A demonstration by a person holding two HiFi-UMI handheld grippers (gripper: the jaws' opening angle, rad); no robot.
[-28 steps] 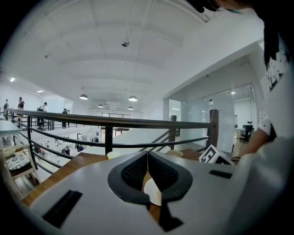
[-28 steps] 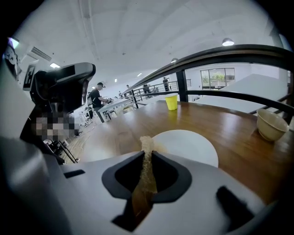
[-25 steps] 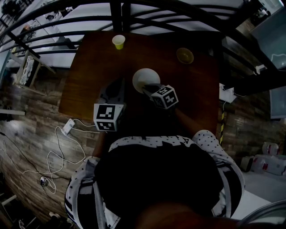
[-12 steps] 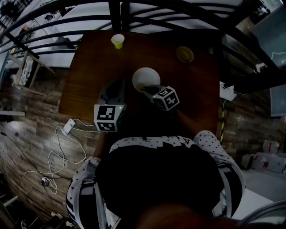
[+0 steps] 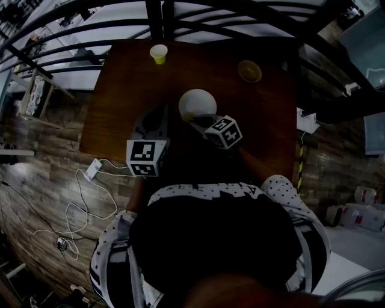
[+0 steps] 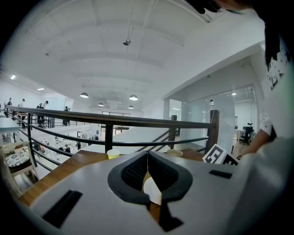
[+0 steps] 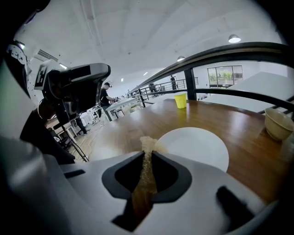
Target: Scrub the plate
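Right gripper view | right tongs (image 7: 147,156) pinch coarse tan scrubber (image 7: 147,144) | round plate (image 7: 197,149)

plate (image 5: 196,103) on table (image 5: 123,105) — cup (image 5: 159,53) behind left, bowl (image 5: 249,71) behind right

Dim head view, bright claw views

The head view is underexposed: the surface (image 5: 126,96) reads dark brown, the person's shirt (image 5: 210,240) nearly black, and the railing (image 5: 156,18) bows toward the edges. Both claw views are bright under round ceiling lamps (image 6: 84,95), with black corners. The left claw (image 6: 148,153), the right claw (image 7: 148,153) and its sponge (image 7: 148,142) blur close to the lens. A soft sheen lies on the wood.
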